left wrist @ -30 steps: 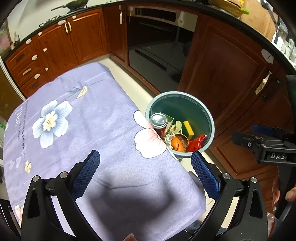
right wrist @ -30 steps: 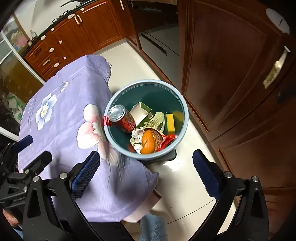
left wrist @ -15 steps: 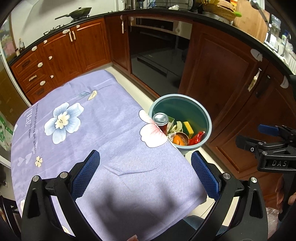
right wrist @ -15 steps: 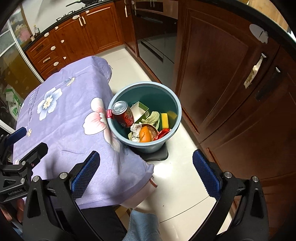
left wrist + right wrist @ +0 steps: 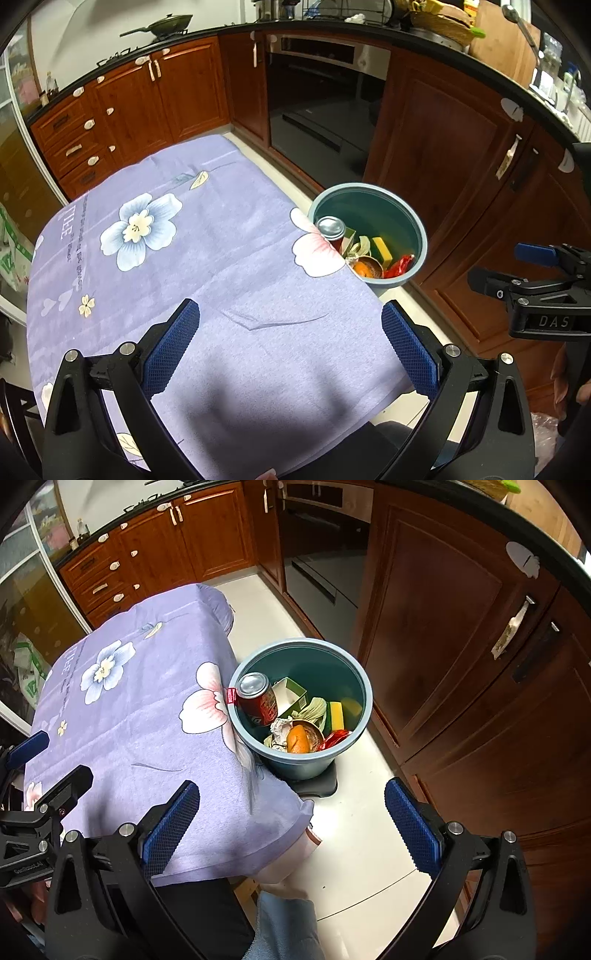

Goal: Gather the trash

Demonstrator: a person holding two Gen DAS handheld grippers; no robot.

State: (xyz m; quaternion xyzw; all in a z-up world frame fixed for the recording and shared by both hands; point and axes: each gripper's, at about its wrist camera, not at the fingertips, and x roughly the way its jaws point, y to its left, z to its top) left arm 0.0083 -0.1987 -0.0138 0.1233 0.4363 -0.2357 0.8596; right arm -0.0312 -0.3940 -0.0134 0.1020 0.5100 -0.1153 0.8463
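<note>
A blue-grey trash bin stands on the floor beside the table's right edge; it also shows in the left wrist view. It holds a red soda can, an orange, a yellow sponge, a red wrapper, a small box and crumpled paper. My left gripper is open and empty above the purple flowered tablecloth. My right gripper is open and empty above the table's corner and the floor, short of the bin.
Dark wooden kitchen cabinets and an oven stand behind the bin. A strip of white floor runs between table and cabinets. A black mat lies under the bin. A green-white bag hangs at the far left.
Both grippers have pulled back and up from the bin, so the bin looks smaller and more of the table and kitchen shows. Both stay open and empty.
</note>
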